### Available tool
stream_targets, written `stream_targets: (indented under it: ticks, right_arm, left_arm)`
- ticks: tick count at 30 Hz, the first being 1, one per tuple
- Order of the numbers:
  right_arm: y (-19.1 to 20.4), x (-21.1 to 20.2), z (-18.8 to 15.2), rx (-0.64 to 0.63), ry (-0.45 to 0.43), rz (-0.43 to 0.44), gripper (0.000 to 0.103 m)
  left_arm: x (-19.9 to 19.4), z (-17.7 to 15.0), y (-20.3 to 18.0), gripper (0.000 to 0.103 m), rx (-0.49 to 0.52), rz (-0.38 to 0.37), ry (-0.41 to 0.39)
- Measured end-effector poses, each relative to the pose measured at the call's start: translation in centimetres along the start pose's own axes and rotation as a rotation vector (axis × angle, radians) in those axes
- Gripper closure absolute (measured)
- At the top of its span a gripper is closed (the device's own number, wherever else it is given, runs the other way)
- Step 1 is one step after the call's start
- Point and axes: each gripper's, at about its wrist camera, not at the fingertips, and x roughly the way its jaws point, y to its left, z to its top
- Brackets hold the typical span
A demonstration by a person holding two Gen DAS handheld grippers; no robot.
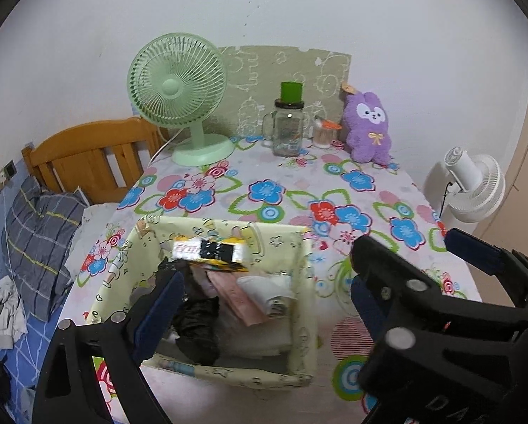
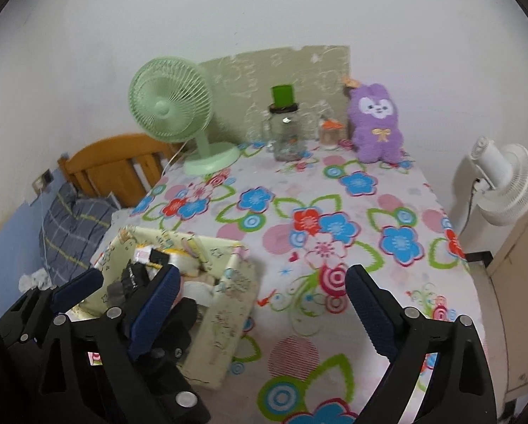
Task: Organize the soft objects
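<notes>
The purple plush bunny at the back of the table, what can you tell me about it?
The purple plush bunny is a fluffy soft toy with a white face, small dark eyes and a gold bow on its chest. A tan tag hangs at one ear. It sits upright at the far right of the flowered tablecloth, against the wall, beside a small jar. No gripper touches it.

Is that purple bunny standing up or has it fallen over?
Upright. The bunny sits at the back of the table, face forward, ears up, apparently leaning against the wall beside a small jar.
</notes>
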Motion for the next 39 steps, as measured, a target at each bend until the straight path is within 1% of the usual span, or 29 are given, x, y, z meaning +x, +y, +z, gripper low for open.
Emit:
stream_targets:
  ticks: [11, 17, 20, 21, 24, 27, 31, 39]
  right_arm:
    - [-3.7, -5.1, -0.4, 0.02, -0.095, -0.085, 0.006]
    - [-4.8, -8.0, -0.9, 0.013, -0.159, -0.136, 0.006]
    - [-5.3, -9.4, -1.1, 0.023, -0.179, -0.142, 0.006]
    - [-5.5, -9.8, -1.2, 0.026, -0.186, -0.145, 0.005]
    - [-5.8, -11.3, -1.5, 0.031, -0.217, -0.163, 0.003]
    - [-5.9, -12.7, -1.8, 0.031, -0.242, -0.173, 0.002]
    - [-5.8, -14.1, -2.3, 0.025, -0.268, -0.191, 0.002]
    - [-5.4, -15.8, -3.2, 0.032, -0.302, -0.19, 0.0]
  left_arm:
    - [-3.0, 0.2, -3.0, 0.005, 0.048, 0.003, -0.058]
    - [-4.9, 0.1, -4.2, 0.004, 0.074, 0.003, -0.093]
    - [-6.1, 0.0, -4.7, 0.003, 0.085, -0.002, -0.112]
    - [-6.6, 0.0, -4.8, 0.001, 0.088, -0.002, -0.121]
    - [-7.7, -0.1, -5.2, 0.0, 0.098, 0.003, -0.149]
    - [-8.9, -0.3, -5.4, 0.0, 0.104, -0.001, -0.176]
    - [-9.9, -0.7, -5.2, 0.0, 0.098, -0.002, -0.192]
    - [-11.7, -1.6, -4.4, 0.0, 0.086, 0.012, -0.233]
